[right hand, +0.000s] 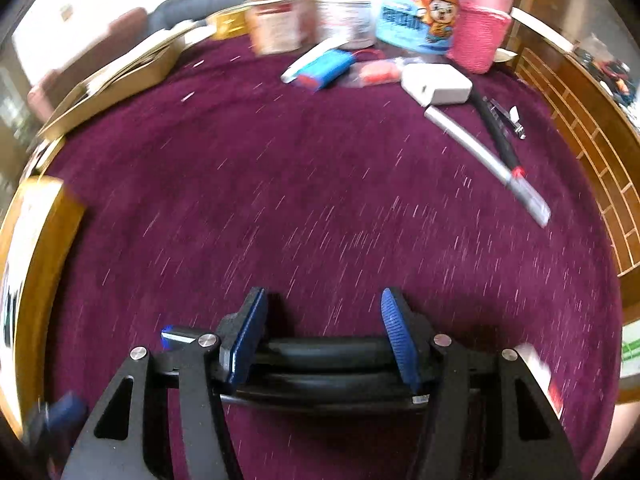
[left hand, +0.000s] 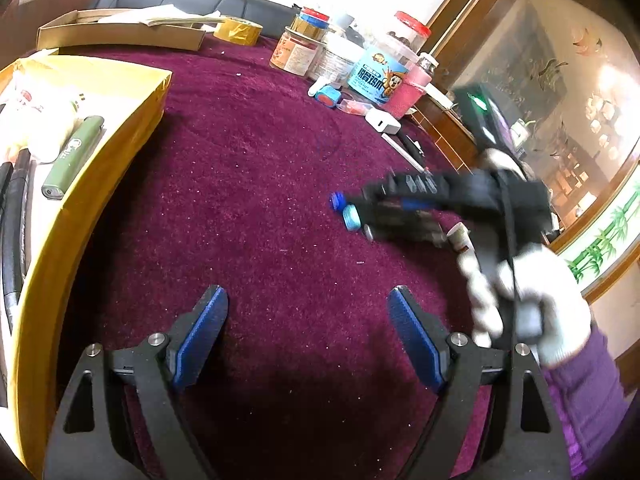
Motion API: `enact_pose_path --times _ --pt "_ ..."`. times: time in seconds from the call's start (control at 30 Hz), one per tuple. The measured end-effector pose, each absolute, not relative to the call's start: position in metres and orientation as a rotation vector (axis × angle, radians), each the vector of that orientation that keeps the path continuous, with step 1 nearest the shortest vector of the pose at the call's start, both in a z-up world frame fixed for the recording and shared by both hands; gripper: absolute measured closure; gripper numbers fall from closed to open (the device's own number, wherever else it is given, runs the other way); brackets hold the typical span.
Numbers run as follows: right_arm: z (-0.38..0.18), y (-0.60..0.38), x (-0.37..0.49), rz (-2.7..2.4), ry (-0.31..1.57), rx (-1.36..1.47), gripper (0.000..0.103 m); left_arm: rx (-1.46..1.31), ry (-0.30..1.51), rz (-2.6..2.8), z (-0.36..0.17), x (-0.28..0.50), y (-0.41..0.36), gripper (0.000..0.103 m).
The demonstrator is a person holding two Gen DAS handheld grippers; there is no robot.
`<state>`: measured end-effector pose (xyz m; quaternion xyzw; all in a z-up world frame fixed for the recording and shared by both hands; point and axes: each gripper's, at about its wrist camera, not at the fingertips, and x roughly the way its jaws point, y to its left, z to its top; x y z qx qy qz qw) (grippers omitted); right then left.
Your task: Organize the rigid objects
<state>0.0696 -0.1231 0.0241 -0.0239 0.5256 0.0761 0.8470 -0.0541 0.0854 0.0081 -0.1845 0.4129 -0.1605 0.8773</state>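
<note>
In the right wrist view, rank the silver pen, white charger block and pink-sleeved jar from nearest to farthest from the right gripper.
From the right gripper:
1. Silver pen, right, on the cloth.
2. White charger block, behind the pen's far end.
3. Pink-sleeved jar, back row, far right.

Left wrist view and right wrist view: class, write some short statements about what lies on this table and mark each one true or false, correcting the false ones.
1. The left gripper is open, with nothing between its fingers. True.
2. The green stick lies on the maroon cloth. False: it lies inside the yellow box.
3. The white adapter lies on the cloth near the pink jar. True.
4. The silver pen stands upright. False: it lies flat on the cloth.
</note>
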Motion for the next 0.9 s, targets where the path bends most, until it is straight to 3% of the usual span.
enact_pose_path --times 0.13,0.33,0.57,0.9 --pt "0.028 -0.118 0.017 0.326 1.113 -0.071 0.047 -0.396 0.861 -0.346 0.008 -0.053 0.087 0.018" --pt "0.057 -0.194 -0.039 0.298 0.991 0.234 0.047 -0.402 0.862 -0.352 0.007 -0.053 0.087 0.017" --pt "0.039 -0.243 -0.055 0.19 1.005 0.342 0.047 -0.401 0.862 -0.356 0.007 -0.052 0.088 0.017" --pt "0.027 -0.177 -0.022 0.008 0.996 0.039 0.047 -0.417 0.858 -0.363 0.006 -0.053 0.09 0.017"
